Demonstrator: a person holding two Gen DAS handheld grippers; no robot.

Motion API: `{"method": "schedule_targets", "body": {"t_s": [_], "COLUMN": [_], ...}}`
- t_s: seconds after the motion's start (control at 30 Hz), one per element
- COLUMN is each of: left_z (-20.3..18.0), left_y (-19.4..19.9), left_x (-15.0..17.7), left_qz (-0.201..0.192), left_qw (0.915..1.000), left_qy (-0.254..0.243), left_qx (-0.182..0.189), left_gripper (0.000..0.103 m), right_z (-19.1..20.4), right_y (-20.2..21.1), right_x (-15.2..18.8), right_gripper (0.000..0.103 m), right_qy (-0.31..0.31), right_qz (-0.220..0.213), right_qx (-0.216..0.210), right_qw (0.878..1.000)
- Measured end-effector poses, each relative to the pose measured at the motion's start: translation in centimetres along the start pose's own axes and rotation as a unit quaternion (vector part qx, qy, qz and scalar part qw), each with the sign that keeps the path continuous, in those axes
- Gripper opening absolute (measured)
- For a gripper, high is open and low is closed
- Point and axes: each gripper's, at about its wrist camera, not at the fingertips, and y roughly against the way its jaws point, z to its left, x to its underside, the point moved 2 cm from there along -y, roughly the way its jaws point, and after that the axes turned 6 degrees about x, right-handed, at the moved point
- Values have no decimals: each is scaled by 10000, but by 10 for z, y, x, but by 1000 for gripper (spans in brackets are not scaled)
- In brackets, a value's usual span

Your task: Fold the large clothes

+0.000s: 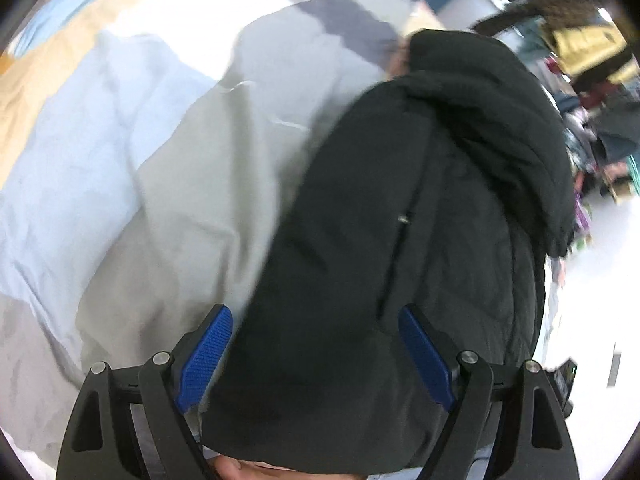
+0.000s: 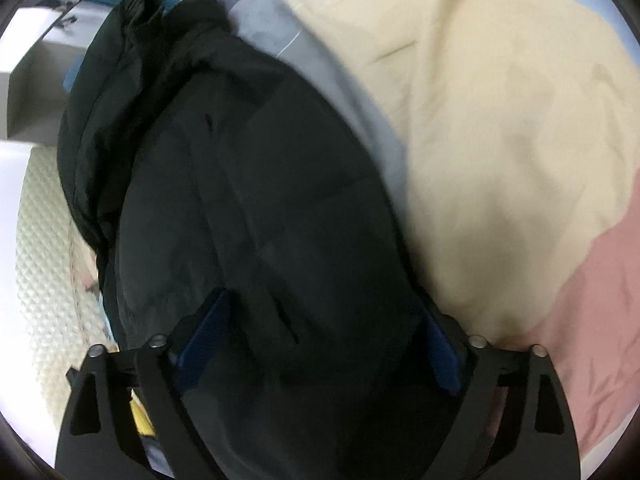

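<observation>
In the left wrist view, the left gripper (image 1: 316,354) is seen at 6 o'clock with its blue-padded fingers (image 1: 206,356) spread wide. Between them lies the lower end of the dark jacket (image 1: 400,240); whether the pads touch the cloth cannot be told. From there the jacket runs up toward 1 o'clock, where its bunched hood or collar end is heaped. It rests on a patchwork bedcover (image 1: 168,184), whose grey panel is seen just beside the jacket at 9 o'clock, with pale blue and tan panels beyond, toward 10 and 11 o'clock. A blurred pile of mixed clutter (image 1: 592,92) is seen far off at 2 o'clock.

In the right wrist view, the right gripper (image 2: 320,348) is seen at 6 o'clock, its fingers (image 2: 204,340) likewise held wide apart, with the jacket (image 2: 248,200) filling the gap between them and stretching toward 11 o'clock. The bedcover (image 2: 500,140) is spread from 1 to 4 o'clock in cream and pink panels. A white textured surface (image 2: 44,264) is seen at 8 o'clock beside the jacket.
</observation>
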Motion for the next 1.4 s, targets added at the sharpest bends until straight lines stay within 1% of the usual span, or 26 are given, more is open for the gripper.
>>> {"method": "schedule_targets", "body": {"t_s": [0.1, 0.17, 0.2, 0.27, 0.3, 0.37, 0.4, 0.47, 0.53, 0.57, 0.63, 0.67, 0.7, 0.73, 0.77, 0.8, 0.83, 0.87, 0.9, 0.93, 1.07, 1.17, 1.27, 1.3, 1.37, 1.4], "left_z": [14, 19, 21, 22, 21, 15, 13, 7, 1, -3, -9, -13, -16, -19, -23, -28, -31, -34, -37, -39, -45, -48, -54, -56, -61, -62], "left_y": [-1, -5, -9, -16, -16, -17, -18, -19, -18, -15, -11, -10, -9, -8, -8, -7, -6, -5, -3, 0, 10, 20, 27, 30, 33, 34], "left_x": [-3, -2, -2, -1, -2, -2, -2, 1, 2, 3, 4, 6, 7, 9, 10, 12, 14, 15, 17, 19, 28, 33, 39, 42, 49, 52], "left_qz": [-2, 85, 196, 356, 352, 343, 385, 474, 462, 420, 363, 363, 379, 399, 414, 422, 434, 447, 447, 437, 372, 254, 150, 94, 30, 3], "left_qw": [9994, 9988, 9983, 9975, 9977, 9984, 9983, 9975, 9970, 9966, 9955, 9947, 9936, 9929, 9925, 9922, 9917, 9912, 9906, 9900, 9884, 9862, 9832, 9814, 9767, 9745], "left_qy": [331, 475, 540, 603, 559, 392, 342, 223, 57, -30, -159, -218, -291, -365, -450, -542, -616, -700, -789, -871, -1142, -1383, -1653, -1802, -2106, -2217], "left_qx": [-129, -74, 1, 131, 141, 226, 280, 465, 615, 706, 866, 941, 1027, 1062, 1061, 1039, 1038, 1027, 1021, 1017, 933, 874, 757, 661, 416, 350], "left_gripper": [85, 85, 85, 85, 85, 85, 85, 85, 85, 85, 85, 85, 85, 85, 85, 85, 85, 85, 85, 85, 85, 85, 85, 85, 85, 85], "right_z": [2, 4, 6, 14, 23, 34, 40, 50, 56, 58, 51, 40, 35, 29, 27, 23, 17, 15, 12, 11, 4, -4, -7, -2, -5, -3], "right_y": [-1, 0, 2, 6, 10, 18, 24, 35, 42, 43, 41, 39, 33, 22, 14, 10, 1, -3, -10, -13, -14, -10, -10, -15, -9, -10], "right_x": [2, 5, 6, 9, 10, 11, 12, 14, 16, 16, 17, 15, 14, 14, 13, 14, 14, 14, 14, 13, 12, 12, 12, 10, 7, 6], "right_gripper": [97, 98, 98, 98, 99, 98, 99, 99, 99, 99, 98, 98, 98, 98, 98, 98, 98, 98, 98, 98, 98, 98, 98, 98, 99, 100], "right_qy": [23, -41, -46, 81, 294, 511, 642, 865, 1020, 1045, 954, 865, 758, 683, 643, 594, 479, 450, 436, 421, 326, 147, 61, 66, 102, 110], "right_qz": [3, -4, -19, -47, -73, -169, -227, -294, -351, -362, -333, -282, -194, -78, -10, 33, 97, 122, 158, 157, -9, -134, -126, -113, -68, -58], "right_qx": [-120, -440, -555, -905, -1150, -1542, -1876, -2347, -2653, -2707, -2623, -2531, -2349, -1906, -1507, -1282, -937, -766, -407, -270, -30, -20, -44, -32, 1, -8], "right_qw": [9999, 9990, 9984, 9959, 9929, 9866, 9799, 9678, 9581, 9563, 9597, 9631, 9689, 9793, 9865, 9900, 9944, 9960, 9981, 9986, 9995, 9998, 9999, 9999, 9999, 9999]}}
